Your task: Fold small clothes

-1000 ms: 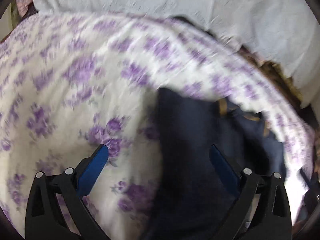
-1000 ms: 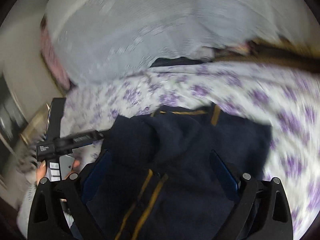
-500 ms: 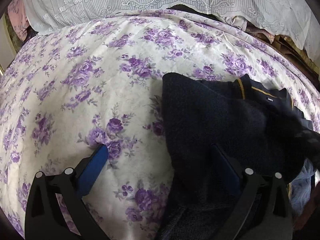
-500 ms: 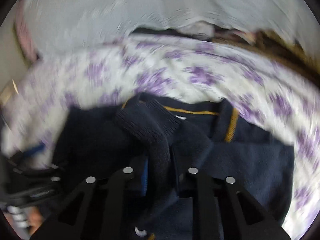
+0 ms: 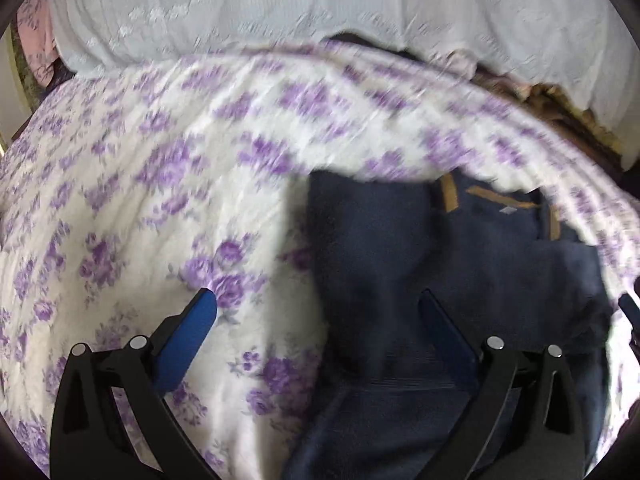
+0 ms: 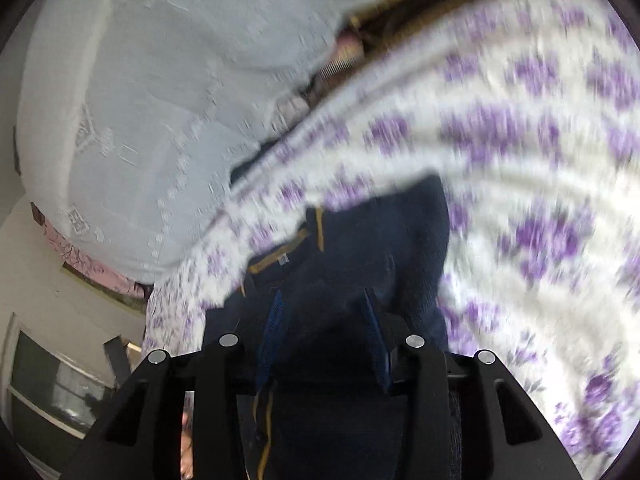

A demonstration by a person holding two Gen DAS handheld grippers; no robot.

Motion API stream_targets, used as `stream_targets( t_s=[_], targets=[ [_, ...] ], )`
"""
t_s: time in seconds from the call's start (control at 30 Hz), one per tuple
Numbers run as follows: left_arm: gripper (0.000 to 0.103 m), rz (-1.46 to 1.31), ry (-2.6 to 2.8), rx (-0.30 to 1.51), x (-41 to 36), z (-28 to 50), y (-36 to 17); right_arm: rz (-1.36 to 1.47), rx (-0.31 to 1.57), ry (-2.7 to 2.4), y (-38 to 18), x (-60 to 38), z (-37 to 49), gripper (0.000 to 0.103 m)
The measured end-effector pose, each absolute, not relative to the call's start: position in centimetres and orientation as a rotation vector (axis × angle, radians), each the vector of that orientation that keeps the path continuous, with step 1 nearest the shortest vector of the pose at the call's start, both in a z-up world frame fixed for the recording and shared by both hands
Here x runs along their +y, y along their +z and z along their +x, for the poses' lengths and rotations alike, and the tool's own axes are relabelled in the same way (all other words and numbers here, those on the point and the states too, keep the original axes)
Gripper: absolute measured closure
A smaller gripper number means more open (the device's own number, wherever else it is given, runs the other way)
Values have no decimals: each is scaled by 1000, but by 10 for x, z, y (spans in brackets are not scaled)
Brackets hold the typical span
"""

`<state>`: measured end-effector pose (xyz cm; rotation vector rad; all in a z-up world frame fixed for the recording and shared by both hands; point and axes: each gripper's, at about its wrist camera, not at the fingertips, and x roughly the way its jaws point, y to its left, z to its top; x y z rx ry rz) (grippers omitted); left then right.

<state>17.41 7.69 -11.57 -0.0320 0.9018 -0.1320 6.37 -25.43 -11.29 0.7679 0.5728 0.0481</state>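
Navy knit sweater (image 5: pixel 460 280) with mustard-yellow trim at the collar lies on a bed (image 5: pixel 140 200) covered by a white sheet printed with purple roses; it sits right of centre in the left wrist view, body spread flat, collar toward the far side, a small grey label inside the neck. The fabric looks thick and soft, with ribbed bands along the near hem. Left tool (image 5: pixel 316 312) hangs over the sweater's left edge, blue pads wide apart, gripping nothing; its left finger is over bare sheet, its right finger over the navy knit. Right tool (image 6: pixel 320 312) is rolled, so the bed runs diagonally in its view. Its jaws are part-way apart and opening, with a fold of the sweater (image 6: pixel 360 248) bunched between the blue pads; whether the pads press on the cloth cannot be told from the blurred view. A yellow stripe runs down the cloth under the right tool's left finger. At the far edge of the bed hangs a pale lace curtain (image 5: pixel 320 8), with brown and pink fabric bunched beneath it at the far right. Both views are motion-blurred. No containers in view.
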Motion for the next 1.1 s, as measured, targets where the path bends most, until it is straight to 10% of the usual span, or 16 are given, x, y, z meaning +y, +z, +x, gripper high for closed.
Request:
stream_targets(
  t_s=[0.33,0.5,0.6,0.7,0.93,1.03,1.1],
  targets=[
    [4,101,-297,1002,7,197,-144,876,802,285,-156,-219,155,63],
    [4,121,-227,926,31,191,-131,882,745,203,-172,-264,123,102],
    [5,71,-150,905,50,195,-120,890,689,61,-159,-280,101,94],
    [5,-65,-251,900,60,193,-108,844,622,157,-132,-264,96,53],
    [4,117,-337,976,2,182,-140,748,808,387,-157,-195,126,52],
    [4,132,-330,959,3,178,-140,881,835,367,-175,-218,126,80],
    [4,97,-339,951,9,177,-134,901,796,349,-167,-224,123,74]
  ],
)
